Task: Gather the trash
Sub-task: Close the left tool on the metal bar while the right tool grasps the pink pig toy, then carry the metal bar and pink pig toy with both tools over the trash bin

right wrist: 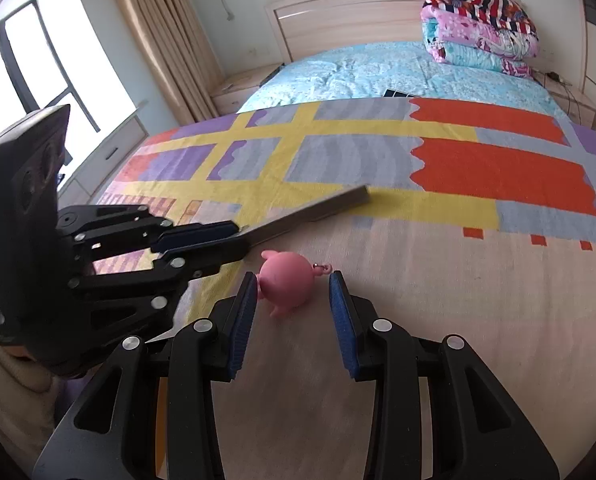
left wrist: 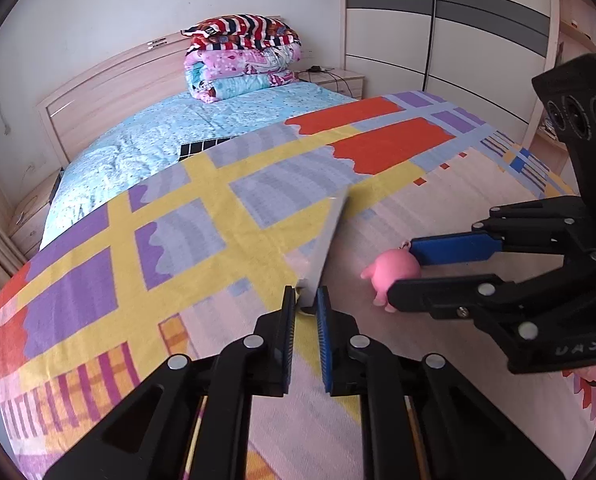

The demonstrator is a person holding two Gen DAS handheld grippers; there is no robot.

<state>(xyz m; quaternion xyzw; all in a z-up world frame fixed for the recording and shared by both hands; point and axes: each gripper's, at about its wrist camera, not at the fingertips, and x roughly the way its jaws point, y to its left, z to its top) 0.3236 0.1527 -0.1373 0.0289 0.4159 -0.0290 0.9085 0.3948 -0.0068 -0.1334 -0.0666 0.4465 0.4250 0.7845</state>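
Left wrist view: left gripper (left wrist: pixel 305 300) clenched on a flat card (left wrist: pixel 323 240), one end raised off the blanket (left wrist: pixel 202 216).
Right wrist view: right gripper (right wrist: pixel 292 280) spread wide around a pink toy (right wrist: pixel 286 280) lying on the blanket, not yet gripped.
Progress: card picked up; toy still to grab; no bin visible.

Daylit bedroom: bed (right wrist: pixel 377 68), wardrobe (left wrist: pixel 437 32), curtained window (right wrist: pixel 38 60).

Left tongs (left wrist: pixel 306 300) clamped narrow on a flat grey card (left wrist: pixel 325 240), held low over the bed (left wrist: pixel 437 208). Right tongs (right wrist: pixel 292 285) spread wide, hovering beside the card, pads (right wrist: pixel 341 300) apart, gripping nothing.
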